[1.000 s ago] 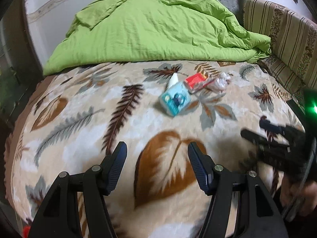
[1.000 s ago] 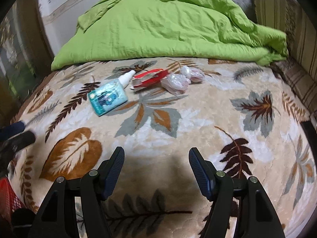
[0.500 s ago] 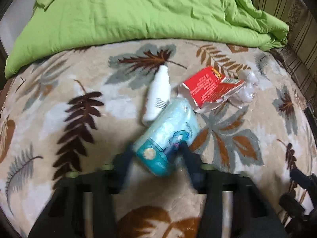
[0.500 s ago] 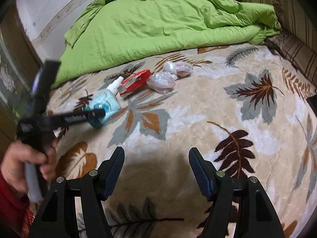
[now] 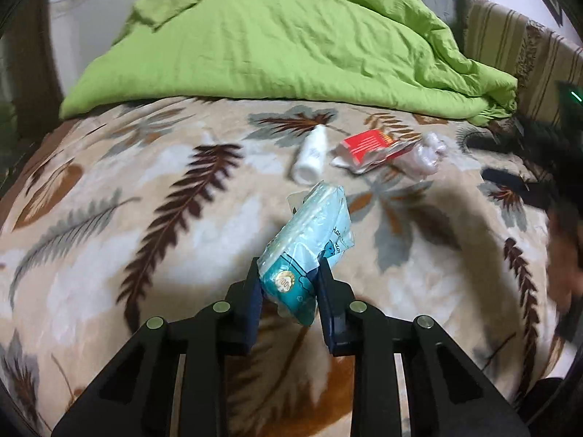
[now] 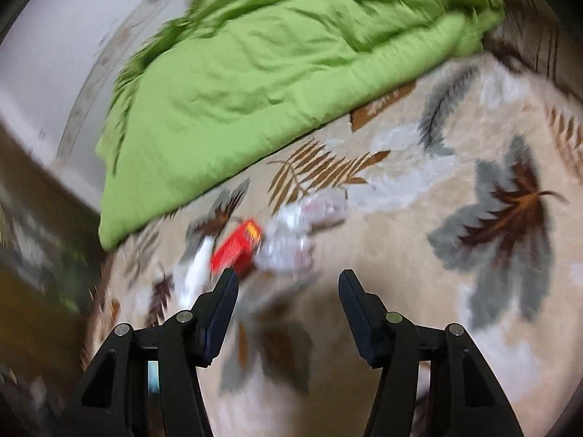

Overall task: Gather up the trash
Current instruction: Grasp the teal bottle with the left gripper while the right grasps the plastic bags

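Blue packet [image 5: 309,240] now lifted, clamped in left hand-held gripper [image 5: 289,284].

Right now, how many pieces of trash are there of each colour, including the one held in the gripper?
Blue: 1, tissue pack, in the left gripper
White: 1, bottle
Red: 1, wrapper
Clear: 1, crumpled plastic
Total: 4

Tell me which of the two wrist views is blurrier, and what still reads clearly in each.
Right wrist view: heavy motion blur smears the red wrapper, the clear plastic and the leaf-print blanket; only the open right gripper stays sharp. Left wrist view: mostly crisp, with the left gripper shut on the blue tissue pack; slight softness at the white bottle, strong blur at the right edge.
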`<state>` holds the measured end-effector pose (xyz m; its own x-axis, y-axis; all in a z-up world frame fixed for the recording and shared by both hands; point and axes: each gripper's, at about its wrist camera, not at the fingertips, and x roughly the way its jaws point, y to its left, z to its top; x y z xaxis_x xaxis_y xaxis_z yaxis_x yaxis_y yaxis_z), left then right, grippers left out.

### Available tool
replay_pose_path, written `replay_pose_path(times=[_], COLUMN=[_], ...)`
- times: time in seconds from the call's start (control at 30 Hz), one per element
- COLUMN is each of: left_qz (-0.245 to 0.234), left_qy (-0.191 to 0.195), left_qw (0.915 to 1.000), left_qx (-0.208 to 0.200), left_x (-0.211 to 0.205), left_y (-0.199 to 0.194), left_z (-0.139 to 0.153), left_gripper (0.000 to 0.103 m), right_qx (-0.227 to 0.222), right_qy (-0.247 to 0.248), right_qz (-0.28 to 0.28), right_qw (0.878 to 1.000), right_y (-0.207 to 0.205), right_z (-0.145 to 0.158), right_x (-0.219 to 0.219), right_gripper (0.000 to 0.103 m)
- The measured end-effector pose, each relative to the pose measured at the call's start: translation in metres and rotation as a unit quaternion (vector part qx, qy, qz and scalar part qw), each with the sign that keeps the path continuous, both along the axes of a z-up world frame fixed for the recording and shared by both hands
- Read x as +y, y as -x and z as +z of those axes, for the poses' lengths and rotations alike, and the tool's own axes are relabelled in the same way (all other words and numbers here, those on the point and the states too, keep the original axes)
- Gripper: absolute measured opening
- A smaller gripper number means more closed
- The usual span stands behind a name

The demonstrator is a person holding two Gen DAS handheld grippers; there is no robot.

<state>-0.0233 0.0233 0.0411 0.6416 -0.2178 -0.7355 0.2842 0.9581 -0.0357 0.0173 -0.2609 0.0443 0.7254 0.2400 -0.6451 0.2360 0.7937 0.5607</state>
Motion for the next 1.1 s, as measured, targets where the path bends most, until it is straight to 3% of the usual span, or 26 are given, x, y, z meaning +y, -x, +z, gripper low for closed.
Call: replay_pose_path(times=[0.17,0.23,0.27,0.3,0.37,0.5,0.6,0.73,0.83,0.97,1.1], left_qz=[0.01,0.007,0.006,0.006,0.002,0.006,0.011,0.01,0.022,0.043,0.058], left_qy=[0.007,0.005,0.004,0.005,0.006,0.013,0.015,0.016,0.014,0.019,0.018], left_qw=[0.9999,0.9999,0.9999,0.9999,0.9999,0.9997,0.9993,0.9988,0.9986,0.9979,0.9967], left_qx=[-0.003,-0.011,-0.012,-0.014,-0.014,-0.022,-0.033,-0.045,-0.047,-0.045,-0.054], left_x=[0.007,0.008,0.007,0.009,0.008,0.014,0.019,0.029,0.042,0.058,0.066], left_y=[-0.002,-0.002,-0.002,-0.002,-0.001,0.002,0.009,0.032,0.052,0.068,0.072], left_z=[-0.01,-0.01,-0.011,-0.012,-0.012,-0.007,-0.001,0.007,0.009,0.008,0.007], left_gripper=[0.026,0.026,0.026,0.026,0.026,0.026,0.026,0.026,0.026,0.026,0.026], right_qx=[0.047,0.074,0.082,0.086,0.062,0.016,-0.014,-0.025,-0.028,-0.047,-0.059], right_qy=[-0.028,-0.022,-0.019,-0.018,0.005,0.116,0.185,0.254,0.253,0.309,0.346], right_qz=[-0.023,-0.024,-0.02,-0.02,-0.021,-0.008,0.025,0.11,0.148,0.168,0.16], right_qw=[0.998,0.997,0.996,0.996,0.998,0.993,0.982,0.961,0.956,0.935,0.923], right_y=[-0.061,-0.081,-0.086,-0.087,-0.076,-0.04,0.002,0.064,0.092,0.115,0.116], right_z=[-0.016,-0.027,-0.032,-0.035,-0.027,0.004,0.019,0.006,0.0,-0.006,-0.006], right_x=[-0.001,0.004,0.005,0.007,0.011,0.025,0.044,0.104,0.132,0.162,0.168], right_gripper=[0.062,0.051,0.032,0.03,0.029,0.029,0.029,0.029,0.029,0.029,0.029])
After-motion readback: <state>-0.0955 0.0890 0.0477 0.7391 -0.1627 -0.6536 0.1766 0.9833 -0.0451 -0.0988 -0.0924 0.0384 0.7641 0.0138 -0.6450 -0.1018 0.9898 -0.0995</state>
